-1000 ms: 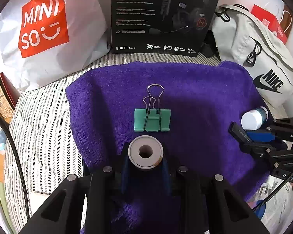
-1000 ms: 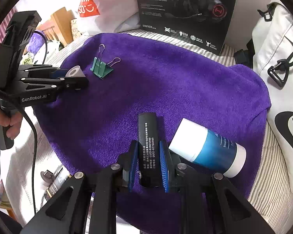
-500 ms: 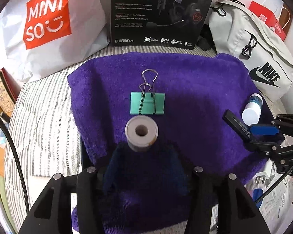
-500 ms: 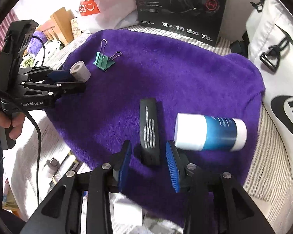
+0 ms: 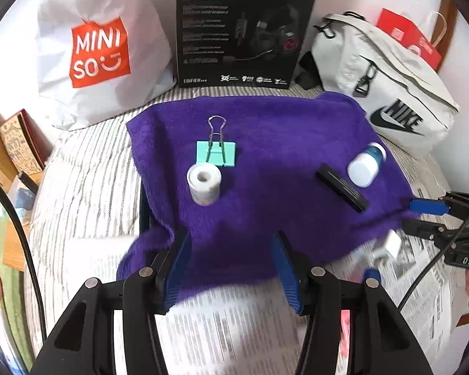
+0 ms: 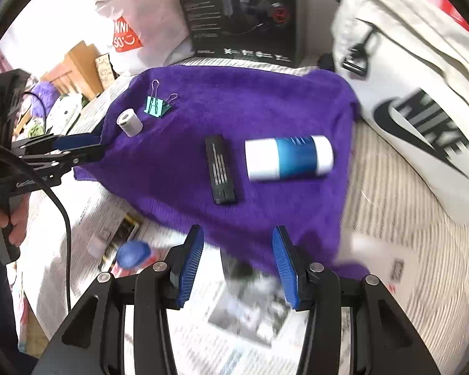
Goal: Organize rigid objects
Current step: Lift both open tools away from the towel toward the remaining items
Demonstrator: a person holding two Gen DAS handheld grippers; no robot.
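Left wrist view: beside the purple terry towel (image 5: 265, 131), both grippers (image 5: 231, 265) (image 6: 234, 262) are seen empty, jaws just parted; the upright white tape roll (image 5: 204, 184) could be toppled.

one clip (image 5: 216, 153), roll (image 5: 203, 185), bar (image 5: 341, 187), bottle (image 5: 366, 164)

"MINISO" stands on the white shopping bag (image 5: 100, 53), "EDIFIER" on the black headset box (image 5: 244, 28), "NIKE" on the grey bag (image 5: 390, 90).

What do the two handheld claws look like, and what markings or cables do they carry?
Both are black angular plastic frames with silver screw heads and ribbed blue pads. The left claw shows white "GenRobot" lettering on its side in the right wrist view, and a black cable hangs from it. The right claw bears white "DAS" lettering.
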